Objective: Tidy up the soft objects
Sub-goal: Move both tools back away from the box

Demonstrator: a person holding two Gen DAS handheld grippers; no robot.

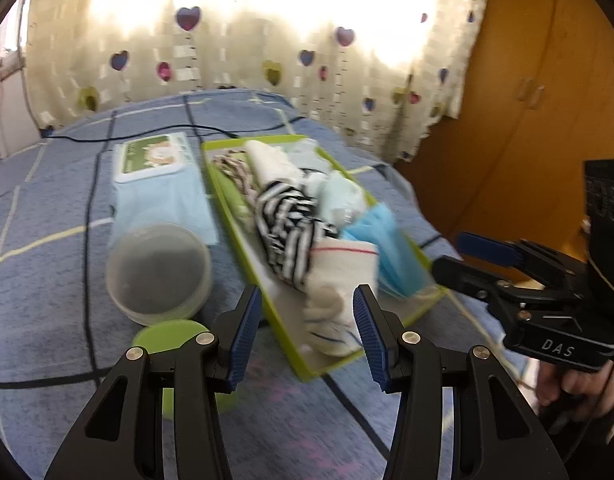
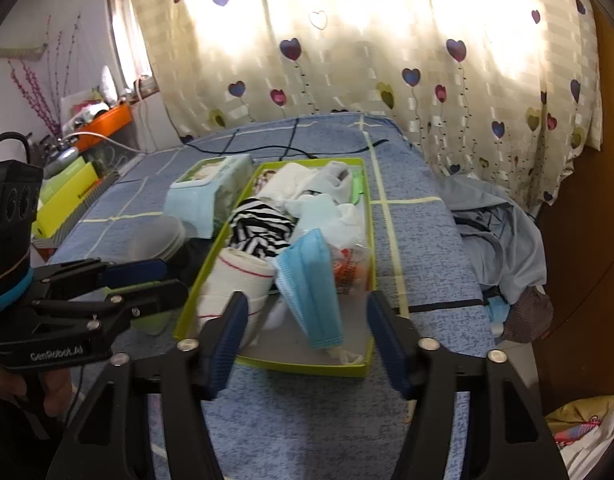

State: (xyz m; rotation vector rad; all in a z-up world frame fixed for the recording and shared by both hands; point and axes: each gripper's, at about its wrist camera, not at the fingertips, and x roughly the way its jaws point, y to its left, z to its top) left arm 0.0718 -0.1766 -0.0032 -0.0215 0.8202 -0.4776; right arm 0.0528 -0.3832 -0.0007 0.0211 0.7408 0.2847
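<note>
On the blue checked bedspread [image 2: 423, 240], a lime-green tray [image 1: 227, 208] is lying lengthwise, running from about 12 o'clock down toward 6 o'clock in both wrist views, and it is holding the soft objects. In the left wrist view, the left gripper [image 1: 307, 336] is hovering with its jaws spread apart and holding nothing; a white sock with a red stripe [image 1: 339, 268] is lying just ahead of it at 12 o'clock, a black-and-white striped cloth [image 1: 287, 220] is lying beyond that, and a blue face mask [image 1: 387, 248] is sitting at about 1 o'clock. A clear round container [image 1: 159, 268] is resting outside the tray at 10 o'clock, with a wet-wipes pack [image 1: 155, 156] farther back. In the right wrist view, the right gripper [image 2: 307, 340] is likewise standing open and empty, the mask draping over the tray's contents directly ahead at 12 o'clock.
</note>
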